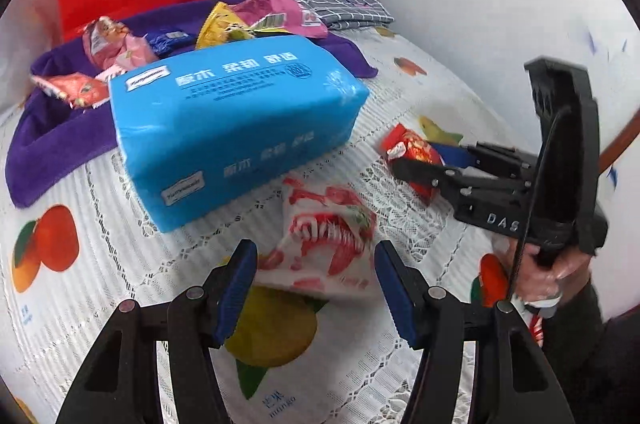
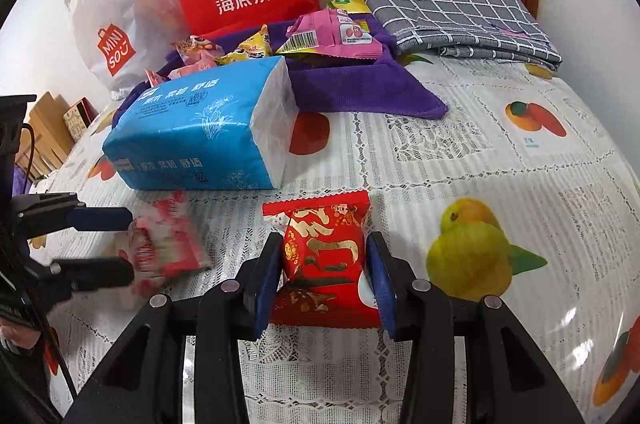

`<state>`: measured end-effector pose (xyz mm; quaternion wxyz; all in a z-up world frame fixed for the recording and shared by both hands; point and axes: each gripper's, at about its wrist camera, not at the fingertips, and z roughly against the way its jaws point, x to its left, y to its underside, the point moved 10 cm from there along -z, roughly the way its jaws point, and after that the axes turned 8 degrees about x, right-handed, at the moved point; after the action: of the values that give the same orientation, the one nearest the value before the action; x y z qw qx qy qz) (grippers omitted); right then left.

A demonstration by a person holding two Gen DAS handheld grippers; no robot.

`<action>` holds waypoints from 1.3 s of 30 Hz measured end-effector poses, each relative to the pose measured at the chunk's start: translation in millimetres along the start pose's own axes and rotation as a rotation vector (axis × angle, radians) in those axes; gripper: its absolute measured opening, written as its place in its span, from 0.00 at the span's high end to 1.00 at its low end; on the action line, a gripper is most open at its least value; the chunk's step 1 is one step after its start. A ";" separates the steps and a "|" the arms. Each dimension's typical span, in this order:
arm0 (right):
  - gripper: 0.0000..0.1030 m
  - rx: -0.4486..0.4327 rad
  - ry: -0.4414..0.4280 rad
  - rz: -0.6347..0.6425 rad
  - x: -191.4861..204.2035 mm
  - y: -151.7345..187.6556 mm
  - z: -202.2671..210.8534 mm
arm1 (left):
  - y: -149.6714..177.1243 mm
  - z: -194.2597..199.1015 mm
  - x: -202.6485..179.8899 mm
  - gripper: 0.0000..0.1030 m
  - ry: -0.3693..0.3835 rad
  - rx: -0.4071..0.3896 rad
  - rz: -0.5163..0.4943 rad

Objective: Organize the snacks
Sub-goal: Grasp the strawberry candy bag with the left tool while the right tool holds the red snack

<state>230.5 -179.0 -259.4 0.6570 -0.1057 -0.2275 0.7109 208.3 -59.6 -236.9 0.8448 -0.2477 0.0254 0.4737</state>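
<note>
The right hand-held gripper (image 2: 325,278) clamps a red, gold-printed snack packet (image 2: 324,256). The left hand-held gripper (image 1: 316,288) stands open around a white-and-red packet (image 1: 328,244) on the counter (image 2: 460,160), whose right part is bare.

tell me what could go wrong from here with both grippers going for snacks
1. The right gripper squeezes the red snack packet at its puffy middle; it may crush or slip.
2. The left gripper straddles the white-and-red packet without pressing; closing may pinch the lace tablecloth.
</note>
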 end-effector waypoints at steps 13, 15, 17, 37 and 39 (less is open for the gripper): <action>0.58 -0.006 -0.033 -0.023 -2.0 0.5 1.4 | -7.3 -20.8 -19.4 0.31 -0.156 -0.036 -0.091; 0.58 -0.007 -0.039 -0.026 -2.6 0.5 1.2 | -6.1 -22.1 -21.4 0.30 -0.199 -0.038 -0.121; 0.58 -0.007 -0.040 -0.027 -2.3 0.5 1.3 | -6.5 -20.4 -20.0 0.31 -0.187 -0.042 -0.115; 0.59 -0.009 -0.050 -0.035 -2.7 -0.2 1.7 | -19.0 8.7 -6.8 0.52 -0.075 -0.145 -0.014; 0.59 -0.010 -0.050 -0.037 -3.0 -0.3 1.9 | -20.7 14.1 -5.6 0.52 -0.059 -0.164 0.000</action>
<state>230.3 -182.3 -258.1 0.6635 -0.0870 -0.2496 0.7000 219.3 -66.7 -214.8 0.8221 -0.3019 -0.0384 0.4812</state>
